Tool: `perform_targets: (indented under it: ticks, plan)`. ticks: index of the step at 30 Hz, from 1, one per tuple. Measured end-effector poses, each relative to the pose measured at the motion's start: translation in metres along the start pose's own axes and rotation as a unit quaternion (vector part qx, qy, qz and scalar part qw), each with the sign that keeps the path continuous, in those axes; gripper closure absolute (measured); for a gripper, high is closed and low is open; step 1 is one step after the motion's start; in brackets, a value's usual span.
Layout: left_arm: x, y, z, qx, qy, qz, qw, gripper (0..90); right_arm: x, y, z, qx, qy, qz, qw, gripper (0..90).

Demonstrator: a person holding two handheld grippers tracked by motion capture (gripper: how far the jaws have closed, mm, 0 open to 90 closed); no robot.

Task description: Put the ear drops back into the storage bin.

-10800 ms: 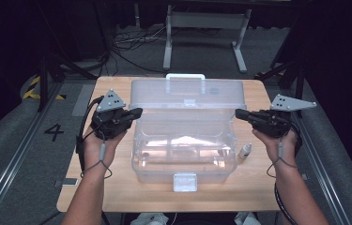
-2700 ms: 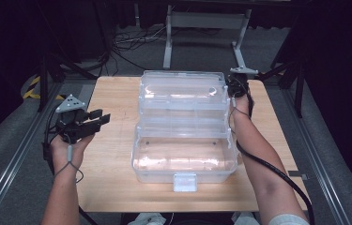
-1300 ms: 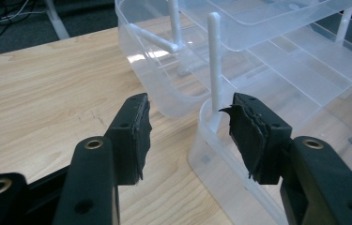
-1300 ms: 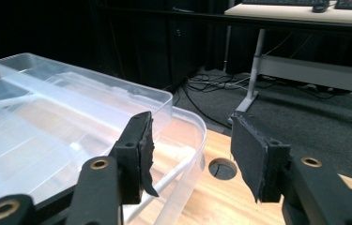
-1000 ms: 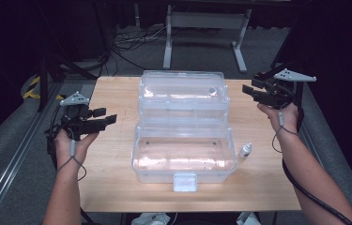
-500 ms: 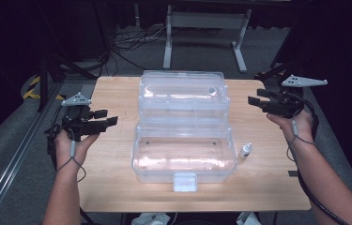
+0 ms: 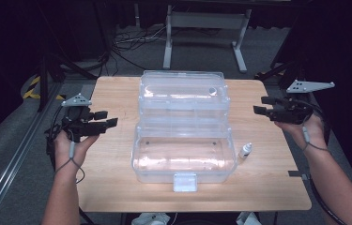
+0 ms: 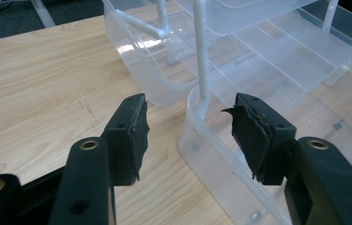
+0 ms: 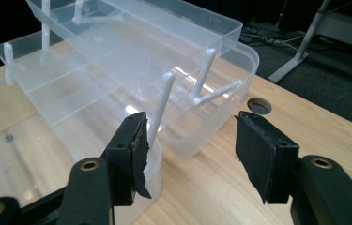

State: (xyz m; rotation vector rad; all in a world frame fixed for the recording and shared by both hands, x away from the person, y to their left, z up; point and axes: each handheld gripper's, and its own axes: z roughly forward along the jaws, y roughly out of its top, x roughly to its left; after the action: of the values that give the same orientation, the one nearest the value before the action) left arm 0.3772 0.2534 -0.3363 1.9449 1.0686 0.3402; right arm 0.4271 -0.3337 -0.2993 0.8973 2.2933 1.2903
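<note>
Two grippers, left gripper [image 7: 102, 123] and right gripper [image 7: 263, 106], hover open and empty on either side of the clear plastic box [image 7: 184, 136], seemingly apart from it, mid-table.

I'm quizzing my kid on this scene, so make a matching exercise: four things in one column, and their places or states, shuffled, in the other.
Things:
1. Box
2. Dropper bottle
3. Left gripper
4. Right gripper

Places or states:
A. Lying on the table just right of the box
B. Clear plastic, open, trays fanned out
C. Open, held off the box's right side
D. Open, held off the box's left side

Pairs: 1-B, 2-A, 3-D, 4-C
</note>
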Motion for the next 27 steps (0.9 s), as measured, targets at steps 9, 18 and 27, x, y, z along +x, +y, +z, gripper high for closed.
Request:
perform_targets:
  ticks: [9,18,27]
  plan:
    - [-0.001,-0.001,-0.001,0.004,0.003,0.002,1.0000,46.1,0.003,-0.007,0.003,0.064,0.016,-0.010,0.9978,45.8]
    - [-0.001,-0.001,0.000,0.001,0.005,0.003,1.0000,46.3,0.007,-0.011,0.014,0.119,0.024,-0.031,0.9921,46.2]
    - [0.000,-0.004,-0.004,0.002,0.008,0.001,1.0000,46.3,0.008,-0.016,0.031,0.175,0.040,-0.039,0.9830,46.5]
